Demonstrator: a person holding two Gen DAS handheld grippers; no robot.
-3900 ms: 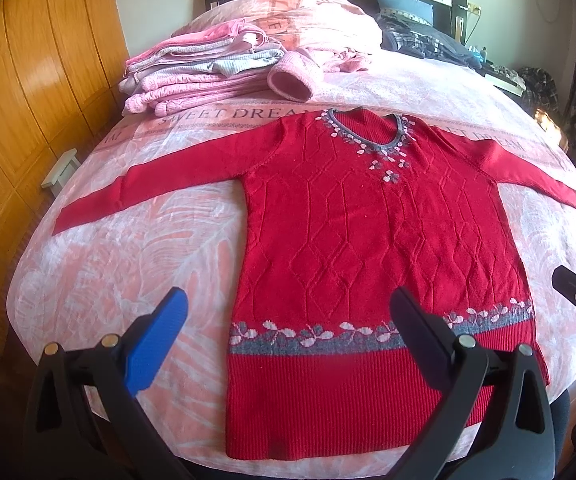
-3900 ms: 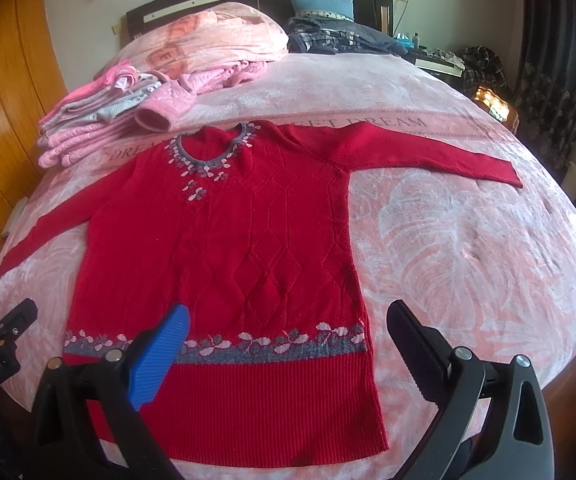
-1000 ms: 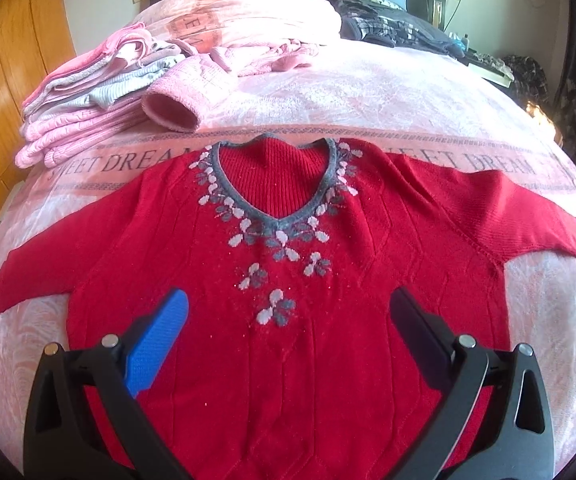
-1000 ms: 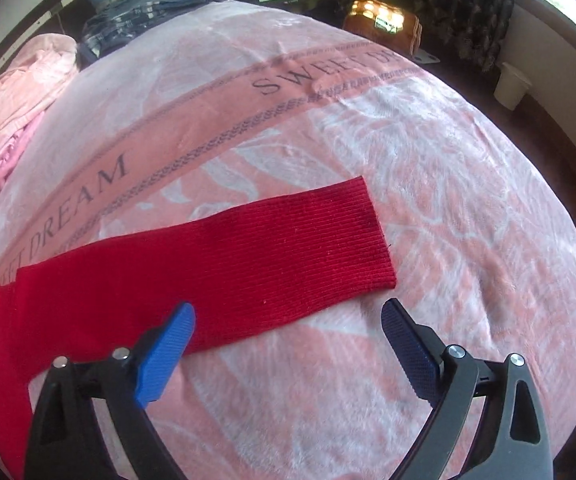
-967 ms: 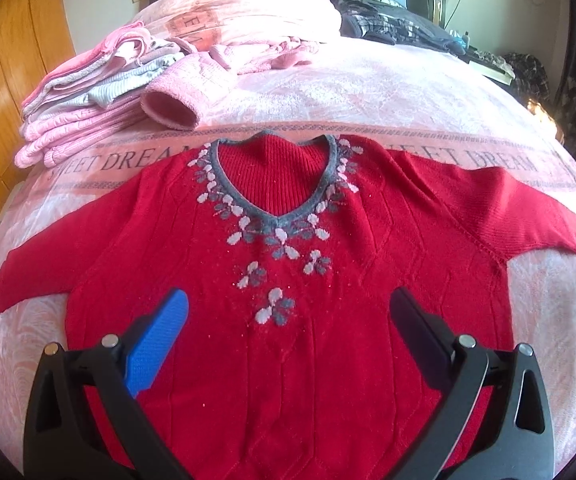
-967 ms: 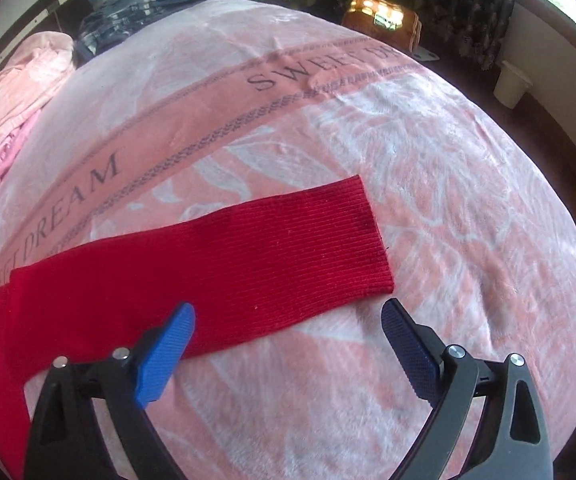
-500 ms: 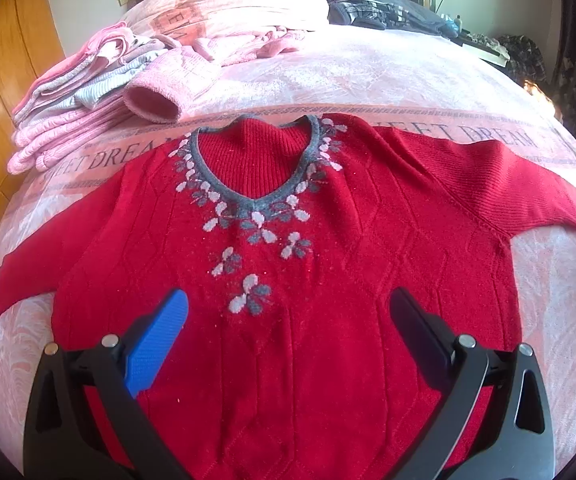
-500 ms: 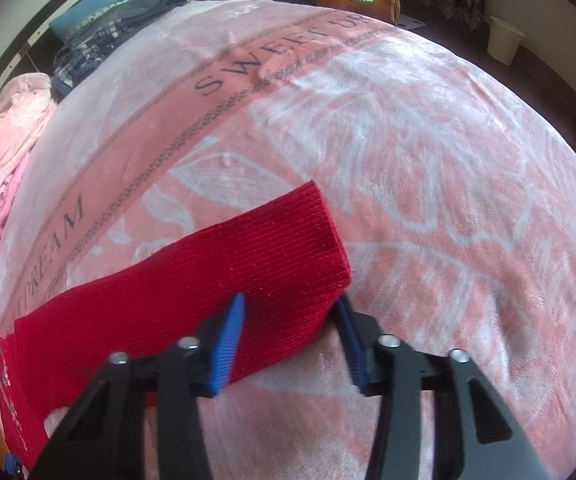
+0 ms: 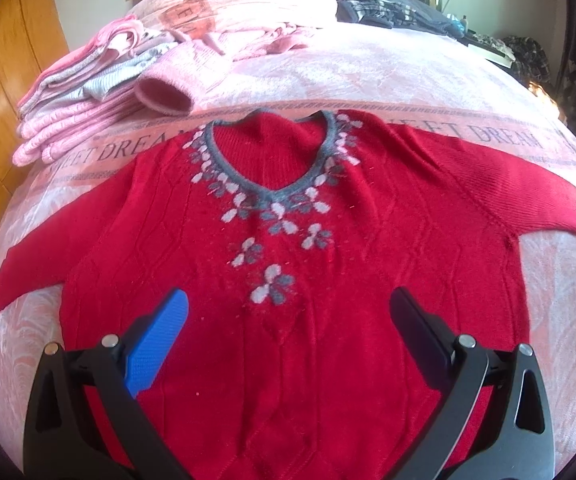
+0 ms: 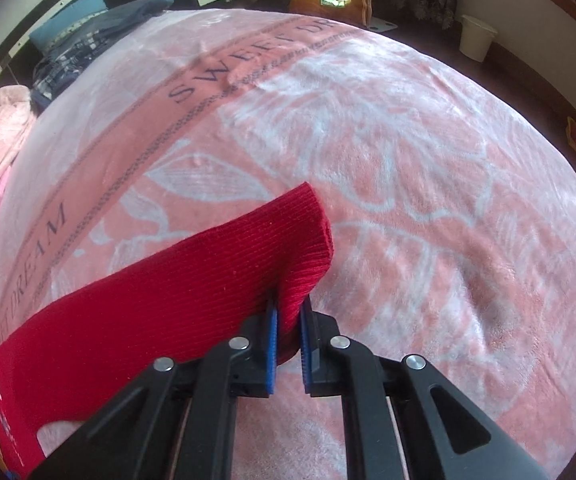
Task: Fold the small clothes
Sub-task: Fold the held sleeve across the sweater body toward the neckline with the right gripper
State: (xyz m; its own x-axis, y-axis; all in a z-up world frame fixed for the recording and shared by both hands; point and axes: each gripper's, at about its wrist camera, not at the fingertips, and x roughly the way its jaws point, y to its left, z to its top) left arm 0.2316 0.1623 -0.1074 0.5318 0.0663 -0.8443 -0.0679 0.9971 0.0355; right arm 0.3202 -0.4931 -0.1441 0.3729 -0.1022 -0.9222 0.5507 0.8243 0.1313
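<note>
Claws at work over a red sweater (image 9: 288, 280) spread face-up on a bed (image 10: 408, 160) covered by a pink floral blanket lettered "SWEET DREAM". The right claw (image 10: 286, 320) is clamped on the cuff end of the sweater's right-hand sleeve (image 10: 207, 280), its blue-padded fingers (image 10: 271, 332) nearly together with the ribbed red knit bunched between them; the cuff edge curls up above the blanket, while the sleeve trails back to the lower left of that view toward the body of the garment. The claw points forward and down across the blanket, tilted toward the far side of the bed.

The left claw (image 9: 288, 316) hangs with jaws spread wide above the sweater's chest, holding nothing, its blue pad (image 9: 155, 344) on the left and dark pad (image 9: 420, 340) on the right framing the grey-and-white flower motif below the grey V-neck collar (image 9: 271, 184). The sweater's body lies flat, both sleeves reaching outward toward the edges of the left wrist view.

Beyond the collar, a stack of folded pink and grey clothes (image 9: 87, 96) sits near the bed's left edge, with a pink knit piece (image 9: 175, 84) just beside it and a heaped pink blanket (image 9: 239, 4) by the headboard. Dark clothing (image 9: 388, 8) lies at the far right of the bed.
</note>
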